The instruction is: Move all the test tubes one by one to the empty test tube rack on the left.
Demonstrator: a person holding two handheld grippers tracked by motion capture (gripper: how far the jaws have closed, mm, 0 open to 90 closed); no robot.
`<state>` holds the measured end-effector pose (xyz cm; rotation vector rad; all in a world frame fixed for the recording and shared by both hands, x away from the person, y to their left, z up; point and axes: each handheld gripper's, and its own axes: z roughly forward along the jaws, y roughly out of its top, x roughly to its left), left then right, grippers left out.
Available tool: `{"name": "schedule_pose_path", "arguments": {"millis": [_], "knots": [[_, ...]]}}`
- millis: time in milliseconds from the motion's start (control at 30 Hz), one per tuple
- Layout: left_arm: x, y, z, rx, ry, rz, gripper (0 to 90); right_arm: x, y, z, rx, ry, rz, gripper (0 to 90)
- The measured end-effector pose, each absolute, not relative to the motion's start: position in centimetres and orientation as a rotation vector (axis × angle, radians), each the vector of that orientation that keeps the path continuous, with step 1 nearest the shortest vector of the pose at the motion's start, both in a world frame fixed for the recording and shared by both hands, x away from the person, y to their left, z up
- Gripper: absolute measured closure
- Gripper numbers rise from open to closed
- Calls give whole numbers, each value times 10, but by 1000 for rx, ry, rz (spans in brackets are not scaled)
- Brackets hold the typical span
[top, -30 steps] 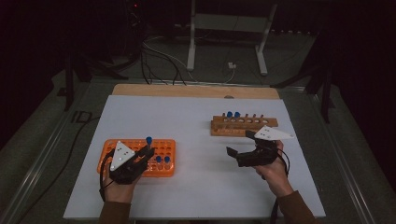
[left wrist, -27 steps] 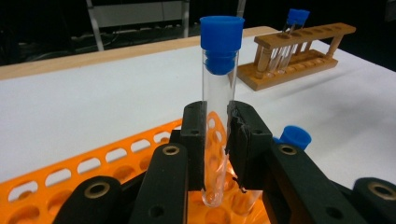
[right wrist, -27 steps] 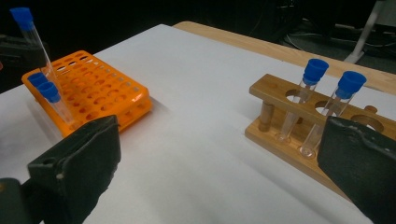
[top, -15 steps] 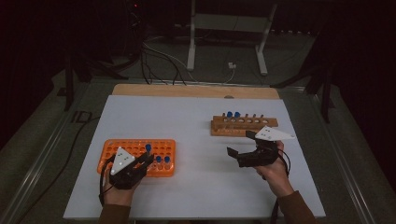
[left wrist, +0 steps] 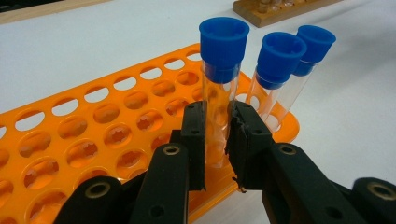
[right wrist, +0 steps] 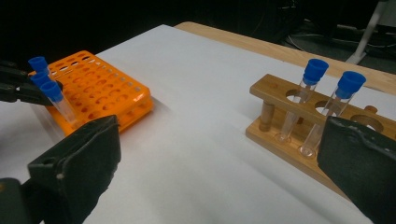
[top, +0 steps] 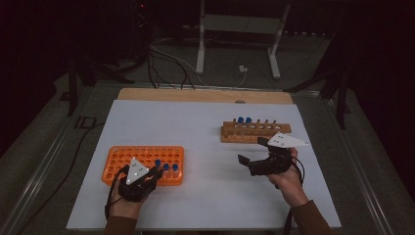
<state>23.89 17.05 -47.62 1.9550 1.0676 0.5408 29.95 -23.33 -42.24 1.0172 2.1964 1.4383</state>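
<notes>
Since a second ago the left gripper has drawn nearer and lower along the orange rack, its jaws now clamped on a blue-capped tube at the rack's right end. The right gripper hovers open near the wooden rack. Seat or lift the tube vertically, I'd judge, clear of its two neighbours.
</notes>
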Motion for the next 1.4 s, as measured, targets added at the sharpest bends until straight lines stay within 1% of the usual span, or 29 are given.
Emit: {"name": "schedule_pose_path", "arguments": {"millis": [733, 867, 1000, 1167, 1333, 1400], "knots": [[240, 165, -484, 2042, 1052, 543, 773, 300, -230, -426, 1010, 2218, 1433, 2], [240, 165, -483, 2043, 1049, 548, 756, 300, -230, -426, 1012, 2222, 1431, 2], [240, 169, -483, 2040, 1047, 532, 683, 300, -230, -426, 1013, 2218, 1435, 2], [237, 174, -478, 1988, 1017, 517, 539, 302, -232, -426, 1019, 2214, 1434, 2], [232, 179, -472, 1913, 997, 552, 401, 303, -233, -423, 1025, 2202, 1434, 2], [231, 181, -470, 1882, 991, 566, 361, 304, -234, -422, 1025, 2192, 1437, 2]]}}
